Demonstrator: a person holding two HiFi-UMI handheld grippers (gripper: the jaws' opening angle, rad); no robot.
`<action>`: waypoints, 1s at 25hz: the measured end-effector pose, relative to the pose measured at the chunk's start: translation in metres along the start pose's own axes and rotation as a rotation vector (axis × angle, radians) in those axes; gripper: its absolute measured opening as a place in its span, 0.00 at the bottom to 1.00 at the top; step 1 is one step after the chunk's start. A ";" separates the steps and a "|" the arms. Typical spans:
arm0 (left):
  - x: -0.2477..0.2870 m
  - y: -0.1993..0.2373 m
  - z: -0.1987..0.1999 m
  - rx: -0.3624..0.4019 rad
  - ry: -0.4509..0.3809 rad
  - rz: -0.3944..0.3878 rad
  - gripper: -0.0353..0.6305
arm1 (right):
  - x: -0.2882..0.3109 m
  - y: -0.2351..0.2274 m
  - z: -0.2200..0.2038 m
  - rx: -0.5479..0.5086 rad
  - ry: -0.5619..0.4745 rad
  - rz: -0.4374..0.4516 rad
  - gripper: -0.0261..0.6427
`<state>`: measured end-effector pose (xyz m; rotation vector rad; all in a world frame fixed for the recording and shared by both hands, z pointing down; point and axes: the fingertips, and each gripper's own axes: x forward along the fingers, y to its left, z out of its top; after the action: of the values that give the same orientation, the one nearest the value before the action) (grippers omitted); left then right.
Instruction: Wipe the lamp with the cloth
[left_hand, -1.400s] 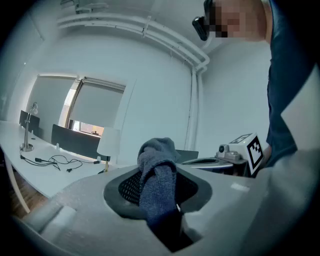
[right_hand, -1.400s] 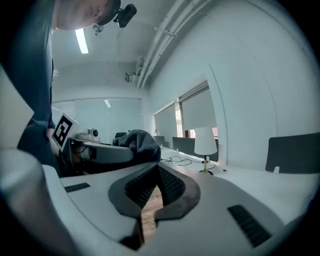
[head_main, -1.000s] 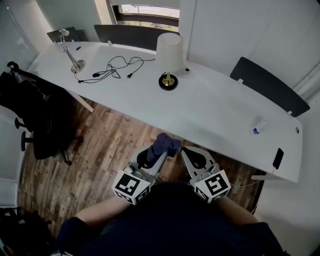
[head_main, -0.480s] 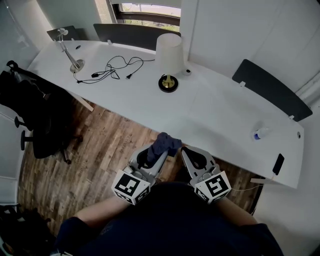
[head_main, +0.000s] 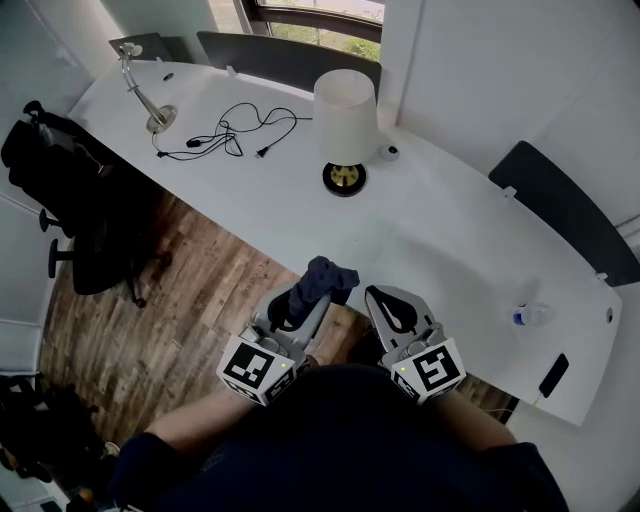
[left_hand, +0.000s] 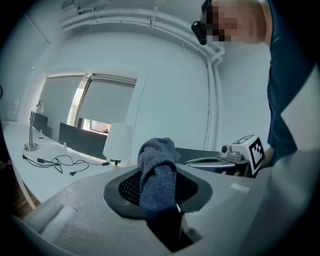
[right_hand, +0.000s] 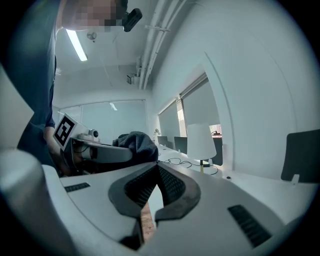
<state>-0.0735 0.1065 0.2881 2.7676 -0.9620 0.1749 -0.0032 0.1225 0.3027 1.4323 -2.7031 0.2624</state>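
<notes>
A lamp with a white shade (head_main: 345, 103) and a black and brass base (head_main: 344, 178) stands on the white table (head_main: 430, 230), towards its far side. My left gripper (head_main: 312, 291) is held close to my body over the table's near edge, shut on a dark blue cloth (head_main: 327, 279) that bunches up above its jaws. The cloth (left_hand: 157, 162) fills the left gripper view, with the lamp (left_hand: 117, 142) far behind it. My right gripper (head_main: 392, 309) sits beside the left one, its jaws together and holding nothing. The lamp (right_hand: 202, 141) is well ahead of both.
A silver desk lamp (head_main: 148, 95) and a loose black cable (head_main: 225, 135) lie at the table's far left. A small bottle (head_main: 530, 315) and a phone (head_main: 553, 375) sit at its right end. A black chair (head_main: 75, 200) stands on the wooden floor at the left.
The table and lamp have slid lower and nearer in the head view. Both grippers stay side by side, with the cloth still in the left one.
</notes>
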 end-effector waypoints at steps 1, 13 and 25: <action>0.009 0.004 -0.001 0.001 0.002 0.011 0.23 | 0.004 -0.009 -0.001 -0.005 0.005 0.013 0.05; 0.092 0.043 -0.018 0.000 0.022 0.171 0.23 | 0.044 -0.098 -0.022 -0.023 0.050 0.119 0.05; 0.138 0.089 -0.046 0.008 0.037 0.167 0.23 | 0.087 -0.121 -0.041 0.000 0.075 0.047 0.05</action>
<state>-0.0232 -0.0343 0.3708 2.6803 -1.1844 0.2558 0.0470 -0.0070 0.3694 1.3323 -2.6794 0.3128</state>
